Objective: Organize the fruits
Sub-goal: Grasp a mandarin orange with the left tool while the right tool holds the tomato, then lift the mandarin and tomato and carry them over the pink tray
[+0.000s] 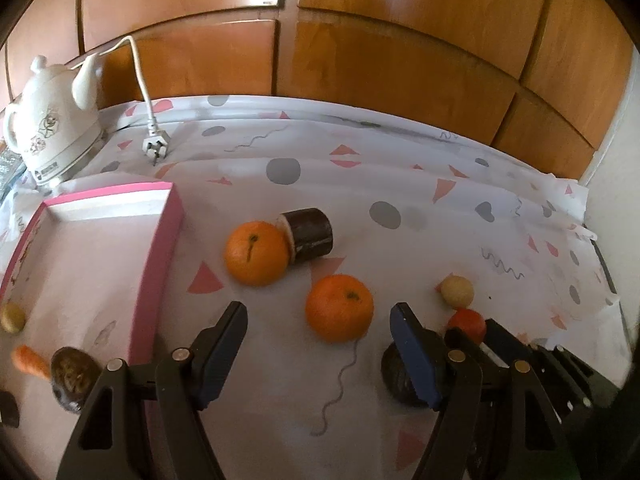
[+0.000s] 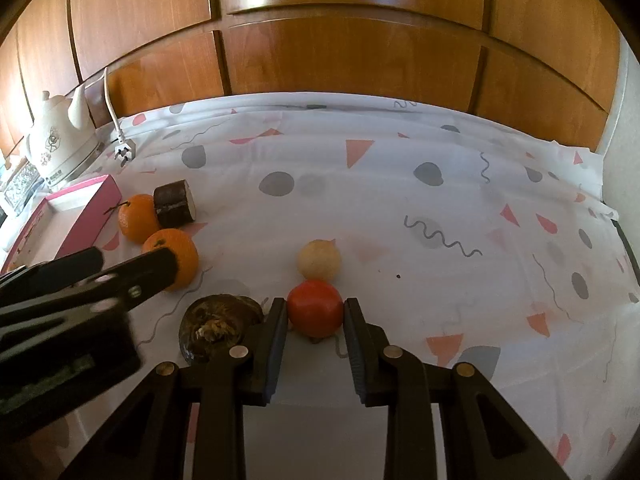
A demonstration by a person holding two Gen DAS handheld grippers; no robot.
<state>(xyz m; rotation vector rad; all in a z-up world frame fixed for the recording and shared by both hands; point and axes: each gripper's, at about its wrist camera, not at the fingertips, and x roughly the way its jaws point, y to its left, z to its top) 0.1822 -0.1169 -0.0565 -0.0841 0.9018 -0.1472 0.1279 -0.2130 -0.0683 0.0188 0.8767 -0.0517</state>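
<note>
My left gripper (image 1: 318, 344) is open and empty; the near orange (image 1: 339, 307) lies just ahead between its fingers. A second orange (image 1: 256, 253) lies behind it, touching a dark cut cylinder (image 1: 310, 236). My right gripper (image 2: 315, 330) has its fingers closed against the sides of a red tomato (image 2: 315, 309) resting on the cloth. A pale round fruit (image 2: 319, 260) sits just beyond the tomato. A dark brown fruit (image 2: 218, 326) lies left of the right gripper. The pink box (image 1: 156, 264) at left holds a small pale fruit (image 1: 12, 317).
A white kettle (image 1: 48, 120) and its plug (image 1: 155, 146) stand at the back left. A carrot (image 1: 30, 360) and a dark fruit (image 1: 72, 376) lie at the box's near end. Wooden cabinet doors (image 1: 360, 60) rise behind the patterned tablecloth (image 2: 440, 220).
</note>
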